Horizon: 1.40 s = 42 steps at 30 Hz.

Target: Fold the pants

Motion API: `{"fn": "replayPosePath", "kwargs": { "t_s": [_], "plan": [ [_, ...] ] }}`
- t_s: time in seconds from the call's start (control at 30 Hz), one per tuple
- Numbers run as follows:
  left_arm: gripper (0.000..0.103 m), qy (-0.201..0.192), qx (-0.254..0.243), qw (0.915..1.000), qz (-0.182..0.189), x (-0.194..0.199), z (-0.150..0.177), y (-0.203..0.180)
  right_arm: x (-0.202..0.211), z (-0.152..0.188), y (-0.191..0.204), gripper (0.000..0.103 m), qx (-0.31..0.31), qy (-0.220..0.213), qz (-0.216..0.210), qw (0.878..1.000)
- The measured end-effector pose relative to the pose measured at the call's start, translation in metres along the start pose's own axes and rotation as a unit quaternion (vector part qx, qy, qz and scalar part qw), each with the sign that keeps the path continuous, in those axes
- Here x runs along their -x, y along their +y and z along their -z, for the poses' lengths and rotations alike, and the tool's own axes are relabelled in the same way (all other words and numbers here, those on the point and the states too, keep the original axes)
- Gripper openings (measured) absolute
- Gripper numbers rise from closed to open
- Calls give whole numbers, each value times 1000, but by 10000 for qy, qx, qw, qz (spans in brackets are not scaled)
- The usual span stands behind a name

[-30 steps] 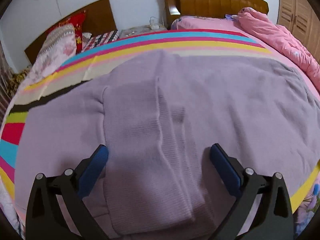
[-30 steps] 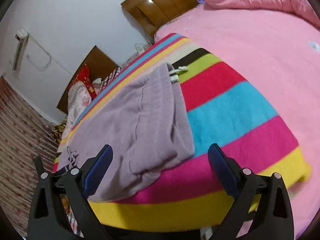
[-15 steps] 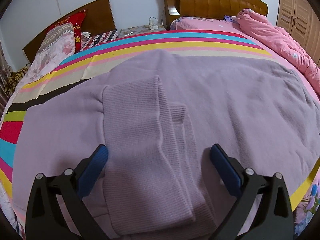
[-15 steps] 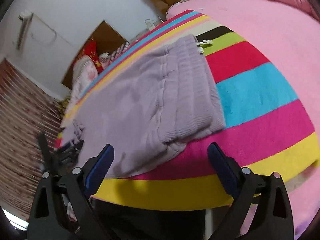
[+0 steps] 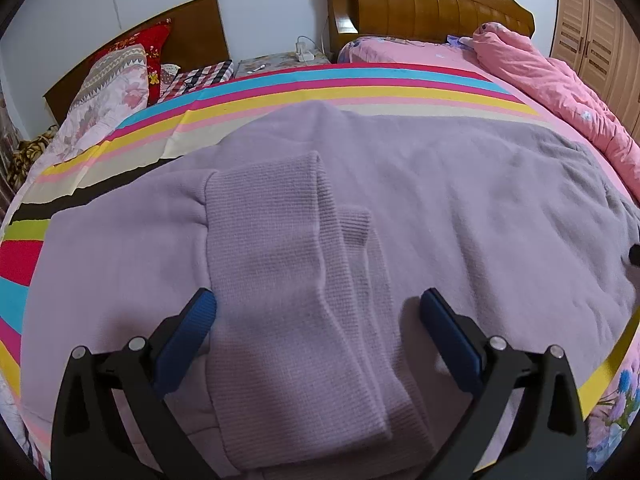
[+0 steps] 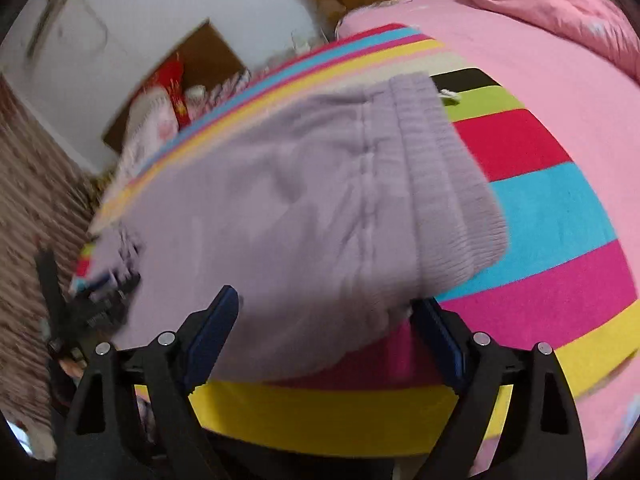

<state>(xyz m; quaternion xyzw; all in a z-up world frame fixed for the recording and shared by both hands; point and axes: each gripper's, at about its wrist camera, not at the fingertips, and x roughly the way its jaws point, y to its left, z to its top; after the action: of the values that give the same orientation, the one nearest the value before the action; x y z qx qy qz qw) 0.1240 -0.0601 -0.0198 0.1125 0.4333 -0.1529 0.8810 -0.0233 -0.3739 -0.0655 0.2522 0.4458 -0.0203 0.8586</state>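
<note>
Lilac knit pants [image 5: 420, 216] lie spread on a striped blanket [image 5: 360, 84] on the bed. In the left wrist view their ribbed ankle cuffs [image 5: 288, 280] lie folded back on top of the legs. My left gripper [image 5: 318, 320] is open and hovers just over the cuffs, its blue pads either side of them. In the right wrist view the ribbed waistband [image 6: 448, 184] of the pants [image 6: 280, 208] lies to the right. My right gripper [image 6: 326, 320] is open at the near waist corner, holding nothing. The left gripper also shows at that view's far left [image 6: 92, 296].
A pink duvet [image 5: 560, 84] is heaped at the right on the pink bed [image 6: 560, 80]. Wooden headboards [image 5: 432, 0], pillows [image 5: 116, 76] and a nightstand [image 5: 280, 60] stand at the back. The blanket's yellow front edge [image 6: 328, 412] hangs close to my right gripper.
My right gripper has moved in toward the pants, whose near waist corner now sits between its pads. My left gripper has pulled back slightly over the cuffs.
</note>
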Motion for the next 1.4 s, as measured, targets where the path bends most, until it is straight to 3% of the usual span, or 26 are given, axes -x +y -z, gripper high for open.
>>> {"fn": "replayPosePath", "kwargs": {
  "t_s": [0.1,0.2,0.23,0.3,0.33,0.37,0.47,0.67,0.77,0.9,1.03,1.17,1.2,1.23,1.27,1.3,1.4],
  "plan": [
    [101,-111,82,9997,217,7,1,5,-3,-9,-13,86,-531,-159,-270,9981],
    [100,-516,360,9947,818,42,-4,21,-2,-12,-44,85,-1719,-549,-952,9790],
    [100,-666,396,9938,795,53,-7,27,-2,-12,-46,81,-1798,-600,-988,9769],
    [101,-927,463,9937,421,73,-14,44,-1,-11,-42,69,-1588,-588,-717,9829],
    [101,-962,577,9936,160,77,-18,58,-1,-8,-39,57,-1436,-611,-546,9862],
    [101,-914,716,9932,-13,76,-21,71,-1,-6,-39,52,-1426,-626,-570,9862],
    [101,-571,945,9929,-448,57,-21,91,2,-1,-54,49,-1673,-754,-894,9789],
    [101,-262,540,9969,-509,31,-9,66,5,3,-61,47,-1886,-955,-1130,9708],
    [101,-43,246,9971,-716,15,-2,51,7,3,-60,45,-1961,-1006,-1088,9693],
    [102,-100,334,9973,-639,11,8,59,17,10,-59,40,-2010,-1156,-1035,9672],
    [102,-115,441,9980,-443,9,12,67,28,11,-64,34,-2095,-1349,-910,9642],
    [102,-111,490,9981,-367,8,12,69,27,12,-65,35,-2021,-1125,-825,9694],
    [102,-111,498,9981,-352,8,12,70,29,12,-66,36,-2032,-1066,-823,9698],
    [102,-113,506,9981,-336,7,12,71,36,12,-68,49,-2110,-1037,-727,9692],
    [102,-115,509,9981,-332,7,12,71,46,12,-69,57,-2162,-1121,-476,9687],
    [102,-119,508,9981,-334,7,12,71,59,12,-67,57,-2132,-1323,-90,9680],
    [102,-119,503,9981,-349,7,12,71,93,5,-25,57,-1021,-1987,765,9717]
  ]
}}
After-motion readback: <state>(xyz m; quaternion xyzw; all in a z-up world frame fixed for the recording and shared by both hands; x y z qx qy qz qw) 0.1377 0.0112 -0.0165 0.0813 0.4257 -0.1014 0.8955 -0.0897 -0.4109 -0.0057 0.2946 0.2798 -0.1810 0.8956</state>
